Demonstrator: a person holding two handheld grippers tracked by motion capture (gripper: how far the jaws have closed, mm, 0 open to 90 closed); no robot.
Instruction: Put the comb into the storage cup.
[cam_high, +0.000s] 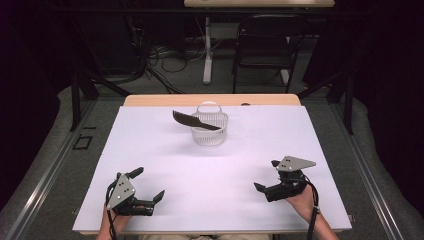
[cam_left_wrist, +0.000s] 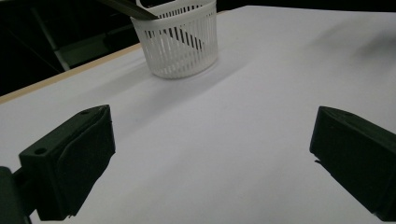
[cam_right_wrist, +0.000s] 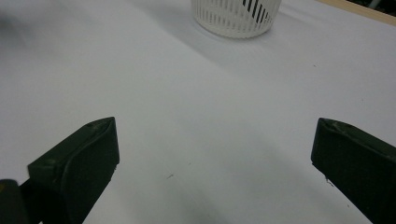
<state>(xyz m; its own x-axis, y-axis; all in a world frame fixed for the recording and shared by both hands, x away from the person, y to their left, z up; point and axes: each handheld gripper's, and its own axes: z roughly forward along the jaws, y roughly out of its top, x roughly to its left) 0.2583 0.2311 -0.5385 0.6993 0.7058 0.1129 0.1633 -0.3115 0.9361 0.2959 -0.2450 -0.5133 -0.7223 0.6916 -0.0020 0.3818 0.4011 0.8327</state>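
Note:
A white slotted basket (cam_high: 209, 128) stands upright at the far middle of the white table (cam_high: 150, 150). A dark knife-like utensil (cam_high: 192, 120) leans in it, its end sticking out over the rim to the left. My left gripper (cam_high: 148, 184) rests open near the front left edge with nothing between its jaws. My right gripper (cam_high: 267, 175) is open too, at the front right. The basket (cam_left_wrist: 180, 44) appears far ahead in the left gripper view with the utensil (cam_left_wrist: 128, 7) poking out. The basket's base (cam_right_wrist: 237, 16) shows at the top of the right gripper view.
A wooden table edge (cam_high: 210, 99) runs behind the white sheet. Beyond it stand a black folding chair (cam_high: 265, 47), a table leg (cam_high: 207, 50) and loose cables (cam_high: 160, 60) on the floor. Bare white surface lies between both grippers and the basket.

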